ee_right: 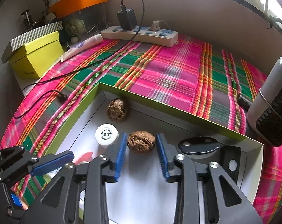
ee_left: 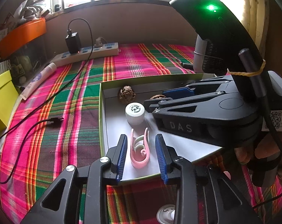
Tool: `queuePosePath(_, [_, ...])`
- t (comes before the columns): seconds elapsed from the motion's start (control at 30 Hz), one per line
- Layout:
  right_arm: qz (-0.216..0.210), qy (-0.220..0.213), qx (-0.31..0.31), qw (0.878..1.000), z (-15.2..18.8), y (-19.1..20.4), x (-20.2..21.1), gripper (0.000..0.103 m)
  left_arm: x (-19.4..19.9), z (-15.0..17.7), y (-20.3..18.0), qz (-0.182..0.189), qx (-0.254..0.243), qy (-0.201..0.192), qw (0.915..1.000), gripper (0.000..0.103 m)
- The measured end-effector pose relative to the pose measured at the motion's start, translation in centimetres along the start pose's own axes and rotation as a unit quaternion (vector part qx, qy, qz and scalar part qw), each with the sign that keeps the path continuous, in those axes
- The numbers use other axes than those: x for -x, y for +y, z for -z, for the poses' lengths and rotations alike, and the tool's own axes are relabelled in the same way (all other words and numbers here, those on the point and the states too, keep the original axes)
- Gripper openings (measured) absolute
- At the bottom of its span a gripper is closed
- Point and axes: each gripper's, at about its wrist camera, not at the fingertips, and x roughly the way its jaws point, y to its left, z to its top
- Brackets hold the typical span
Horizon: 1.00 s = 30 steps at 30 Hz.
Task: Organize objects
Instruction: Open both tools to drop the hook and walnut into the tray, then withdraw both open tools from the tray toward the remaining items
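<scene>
Left wrist: left gripper (ee_left: 141, 156), fingers spread, straddles a pink-and-mint plastic clip (ee_left: 140, 150) inside the shallow green-rimmed cardboard tray (ee_left: 101, 123); light, springy; grasp its flat sides.
Right wrist: right gripper (ee_right: 141, 155), spread, flanks a brown ridged walnut (ee_right: 141, 142); hard, roll-prone.
</scene>
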Motion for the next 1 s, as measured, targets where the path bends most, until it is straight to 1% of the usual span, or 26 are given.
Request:
queuePosePath(0.1, [0.001,-0.002,0.001,1.0,0.1,0.1,0.2,0.044,0.1,0.0,0.0,0.0,0.0,-0.001,1.0,0.034])
queuePosePath(0.3, [-0.003,-0.012,-0.007,1.0,0.3,0.2,1.1,0.044,0.6,0.2,-0.1,-0.003,0.002,-0.004,1.0,0.036])
queuePosePath(0.53, [0.003,-0.021,-0.01,1.0,0.8,0.5,2.2,0.044,1.6,0.6,-0.2,-0.001,0.001,-0.01,1.0,0.037])
queuePosePath(1.0, [0.008,-0.055,-0.032,0.998,2.9,0.7,6.2,0.044,4.0,1.4,-0.7,-0.001,0.001,-0.021,0.9998,0.037])
